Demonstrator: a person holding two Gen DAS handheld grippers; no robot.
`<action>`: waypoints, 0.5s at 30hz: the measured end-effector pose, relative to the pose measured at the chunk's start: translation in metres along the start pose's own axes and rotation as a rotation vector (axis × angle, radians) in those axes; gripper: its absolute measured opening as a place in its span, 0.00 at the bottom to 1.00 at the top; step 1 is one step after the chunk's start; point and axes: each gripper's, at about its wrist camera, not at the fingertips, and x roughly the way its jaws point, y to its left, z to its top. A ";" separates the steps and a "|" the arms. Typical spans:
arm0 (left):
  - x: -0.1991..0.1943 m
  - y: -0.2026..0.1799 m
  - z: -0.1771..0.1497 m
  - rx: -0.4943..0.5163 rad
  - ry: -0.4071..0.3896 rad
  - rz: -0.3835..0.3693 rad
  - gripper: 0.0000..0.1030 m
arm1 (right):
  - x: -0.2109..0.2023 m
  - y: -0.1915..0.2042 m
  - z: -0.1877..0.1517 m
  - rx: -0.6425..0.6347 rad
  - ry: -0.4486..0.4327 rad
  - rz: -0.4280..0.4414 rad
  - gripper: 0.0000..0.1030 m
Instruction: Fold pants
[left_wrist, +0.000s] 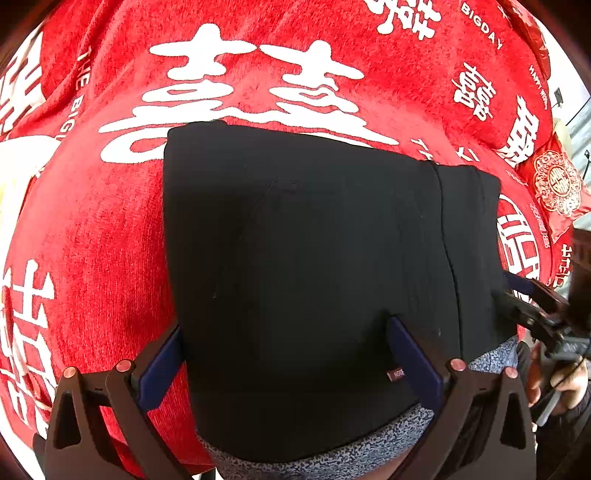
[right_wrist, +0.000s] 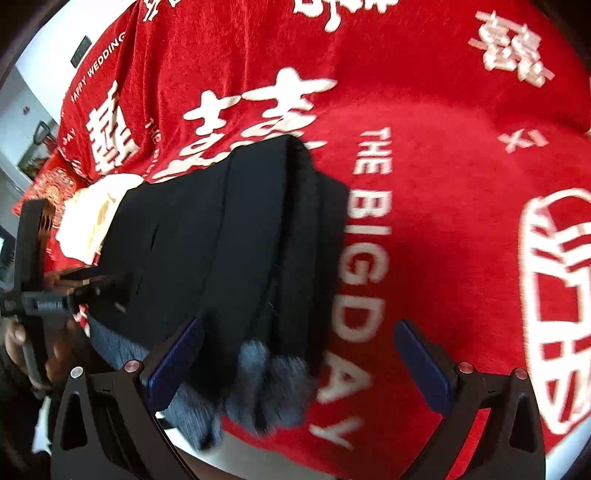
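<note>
Black pants (left_wrist: 306, 258) lie folded into a thick rectangle on the red cloth (left_wrist: 96, 236), with grey fleecy lining (left_wrist: 332, 446) showing along the near edge. My left gripper (left_wrist: 284, 325) is open: its left finger stands just off the pants' left edge and its right finger over the fabric. In the right wrist view the pants (right_wrist: 229, 251) show stacked layers with the grey lining (right_wrist: 258, 384) at the near end. My right gripper (right_wrist: 300, 323) is wide open around the bundle's near right corner. Each view shows the other gripper (left_wrist: 532, 306) (right_wrist: 99, 288) at the pants' side, held by a hand.
The red cloth (right_wrist: 443, 221) with large white characters and lettering covers the whole surface. A red ornamented cushion (left_wrist: 557, 188) lies at the far right. A cream-white object (right_wrist: 96, 214) sits beyond the pants. The surface's pale near edge (right_wrist: 258, 461) runs below the cloth.
</note>
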 end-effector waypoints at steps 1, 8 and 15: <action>0.000 0.000 -0.001 0.003 -0.006 0.002 1.00 | 0.007 0.000 0.001 0.015 0.006 0.034 1.00; 0.000 0.003 -0.008 -0.008 -0.052 -0.023 1.00 | 0.022 0.001 -0.001 0.084 0.032 0.197 1.00; 0.000 0.006 -0.008 -0.003 -0.041 -0.051 1.00 | 0.027 0.028 0.002 -0.040 0.050 0.085 1.00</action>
